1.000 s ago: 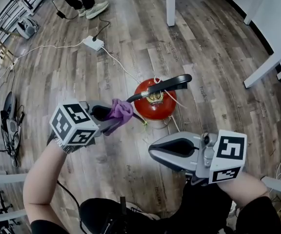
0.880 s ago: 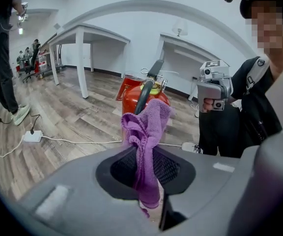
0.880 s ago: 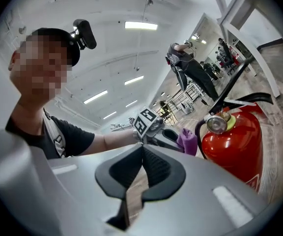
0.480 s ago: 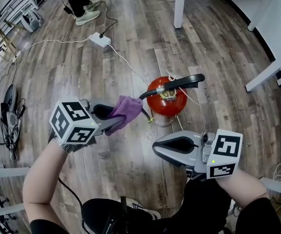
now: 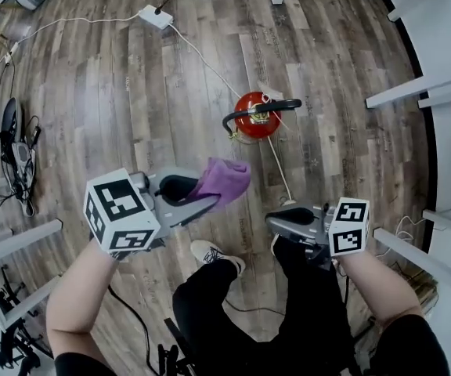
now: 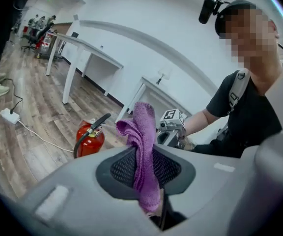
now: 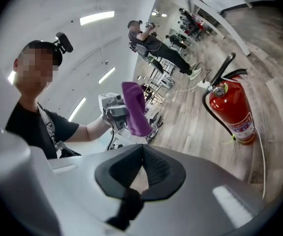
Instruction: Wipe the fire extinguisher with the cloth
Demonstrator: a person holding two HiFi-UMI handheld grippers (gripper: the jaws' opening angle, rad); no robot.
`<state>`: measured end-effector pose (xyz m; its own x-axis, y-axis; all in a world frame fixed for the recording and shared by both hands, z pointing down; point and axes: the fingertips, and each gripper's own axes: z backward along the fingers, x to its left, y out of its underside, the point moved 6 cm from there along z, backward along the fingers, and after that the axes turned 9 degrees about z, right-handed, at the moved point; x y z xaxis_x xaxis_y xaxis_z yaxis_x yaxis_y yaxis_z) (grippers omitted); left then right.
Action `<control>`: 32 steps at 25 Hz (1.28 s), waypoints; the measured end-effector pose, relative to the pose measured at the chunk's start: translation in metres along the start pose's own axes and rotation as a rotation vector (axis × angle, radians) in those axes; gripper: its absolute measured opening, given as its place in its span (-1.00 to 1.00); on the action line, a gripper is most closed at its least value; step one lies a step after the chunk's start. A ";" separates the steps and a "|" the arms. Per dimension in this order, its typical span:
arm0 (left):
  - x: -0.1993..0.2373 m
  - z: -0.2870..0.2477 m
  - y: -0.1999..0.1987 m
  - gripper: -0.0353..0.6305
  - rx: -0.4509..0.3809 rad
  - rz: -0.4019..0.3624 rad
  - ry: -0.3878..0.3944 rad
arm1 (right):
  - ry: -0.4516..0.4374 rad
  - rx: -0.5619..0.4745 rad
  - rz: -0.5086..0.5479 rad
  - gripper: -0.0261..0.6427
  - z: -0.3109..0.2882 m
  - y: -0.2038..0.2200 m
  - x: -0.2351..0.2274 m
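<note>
Cloth [image 5: 225, 180], purple and bunched, sits nearest of the task's things, clamped in the left hand-held gripper [image 5: 203, 199], whose jaws stand narrow with the fabric pinched between them and a loose fold standing up past the tips. Just beside it, the right hand-held gripper [image 5: 274, 222] has its jaws pressed together with nothing between them, and it touches neither cloth nor anything else. Below both, the person's dark trouser legs and a shoe [image 5: 212, 254] stand on the wooden floor [image 5: 171, 92]. Farther out, well apart from both tools, the red fire extinguisher [image 5: 255, 121] stands upright on that floor, its black lever and hose on top and a thin white cord trailing from it toward the person. Beyond it a white power strip [image 5: 155, 16] lies with its cable, and white counter legs edge the room. As for progress, the cloth is secured but held high and away from the cylinder, so no wiping contact exists now; whether any of the surface is already clean cannot be read from its look. To my judgement the rubbing itself remains: bring the cloth down onto the body and work around it.
</note>
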<state>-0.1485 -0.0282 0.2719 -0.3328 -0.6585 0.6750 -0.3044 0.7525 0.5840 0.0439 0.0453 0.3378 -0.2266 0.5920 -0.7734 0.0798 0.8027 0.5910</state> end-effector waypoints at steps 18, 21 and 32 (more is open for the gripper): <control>-0.303 0.183 -0.020 -0.69 -0.354 0.324 0.299 | 0.011 -0.362 -0.137 -0.92 0.027 -0.120 0.351; -0.324 0.198 -0.019 -0.69 -0.373 0.302 0.331 | 0.050 -0.392 -0.089 -0.92 0.024 -0.122 0.382; -0.393 0.182 0.008 -0.69 -0.234 0.258 0.456 | 0.198 -0.451 0.026 -0.92 0.060 -0.092 0.448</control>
<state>-0.1831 0.2347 -0.0708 0.0644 -0.4206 0.9050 -0.0415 0.9049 0.4235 -0.0068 0.2409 -0.0773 -0.4139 0.5508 -0.7248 -0.3307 0.6509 0.6834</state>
